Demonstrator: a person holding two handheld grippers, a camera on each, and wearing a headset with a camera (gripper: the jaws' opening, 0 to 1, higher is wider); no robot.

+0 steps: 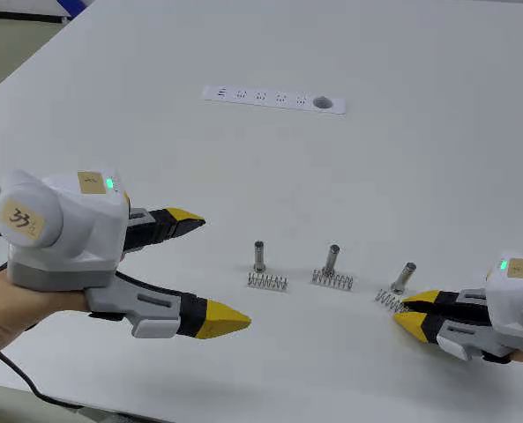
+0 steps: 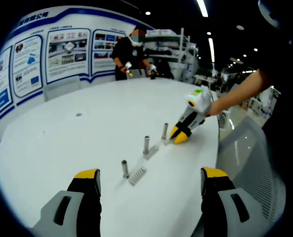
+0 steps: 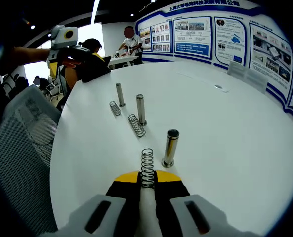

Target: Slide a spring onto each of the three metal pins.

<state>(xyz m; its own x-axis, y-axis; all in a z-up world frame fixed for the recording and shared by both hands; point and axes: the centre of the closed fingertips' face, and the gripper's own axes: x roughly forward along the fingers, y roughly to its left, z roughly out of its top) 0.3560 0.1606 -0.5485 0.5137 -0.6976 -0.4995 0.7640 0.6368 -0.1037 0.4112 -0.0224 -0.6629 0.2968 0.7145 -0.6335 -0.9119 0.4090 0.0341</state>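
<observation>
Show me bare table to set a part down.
Bare: the stretch between the power strip and the three pins, also the near edge in front of the springs. Crowded: the pin row, with the left gripper and right gripper at its ends.

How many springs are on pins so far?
None seated: all three pins stand bare. In hand: right hand-held gripper is shut on the right spring, which lies flat. To do: all three; other two springs lie by their pins, left hand-held gripper open.

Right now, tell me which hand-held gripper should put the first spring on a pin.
Right. The right hand-held gripper is shut on a spring beside its pin; the left hand-held gripper hangs open, farther away.
</observation>
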